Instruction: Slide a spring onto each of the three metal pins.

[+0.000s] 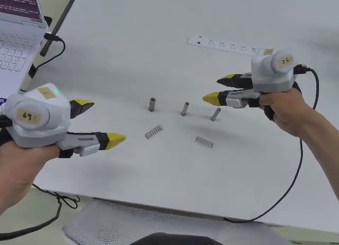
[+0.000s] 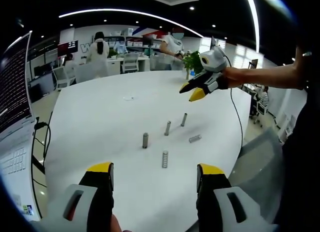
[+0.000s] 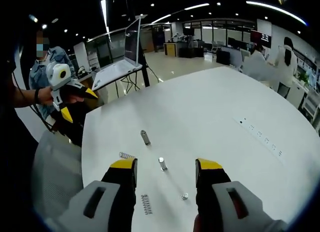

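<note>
Left gripper (image 1: 103,121), right gripper (image 1: 215,88): jaws wide apart, empty. Three pins (image 1: 184,108), two loose springs (image 1: 153,131) near front edge of desk (image 1: 159,44).

Head view: high, at the near edge of the counter (image 1: 159,38), facing down and away. The three pins (image 1: 184,108) sit mid-frame, moderately close.

Left gripper view: low over the near-left side, looking right across the counter. The right tool (image 2: 192,91) lies beyond the pins.

Right gripper view: from the right, nearer the pins, facing back left toward the left tool (image 3: 80,105).

All three views share the pins and two loose springs (image 1: 153,131).
</note>
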Motion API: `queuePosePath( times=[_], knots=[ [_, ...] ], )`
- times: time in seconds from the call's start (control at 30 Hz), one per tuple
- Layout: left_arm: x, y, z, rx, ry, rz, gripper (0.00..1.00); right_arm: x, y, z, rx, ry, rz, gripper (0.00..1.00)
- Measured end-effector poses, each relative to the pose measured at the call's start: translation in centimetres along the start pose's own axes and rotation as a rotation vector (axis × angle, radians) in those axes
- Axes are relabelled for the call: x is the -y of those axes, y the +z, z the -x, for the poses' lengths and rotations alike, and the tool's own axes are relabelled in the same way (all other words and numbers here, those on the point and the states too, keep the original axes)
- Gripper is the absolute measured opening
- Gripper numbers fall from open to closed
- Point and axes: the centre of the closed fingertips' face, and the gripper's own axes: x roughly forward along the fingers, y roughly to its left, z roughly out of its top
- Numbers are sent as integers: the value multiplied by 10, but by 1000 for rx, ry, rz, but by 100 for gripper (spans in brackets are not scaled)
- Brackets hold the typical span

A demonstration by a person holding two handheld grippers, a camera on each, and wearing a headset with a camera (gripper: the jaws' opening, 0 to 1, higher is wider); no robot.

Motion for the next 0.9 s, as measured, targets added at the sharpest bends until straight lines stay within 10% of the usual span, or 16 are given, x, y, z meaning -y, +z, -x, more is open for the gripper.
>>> queuePosePath(
  times=[0.9],
  knots=[
    [-6,14,-9,8,-5,-12,64,-23,-51,64,78,-125,-129,60]
  ],
)
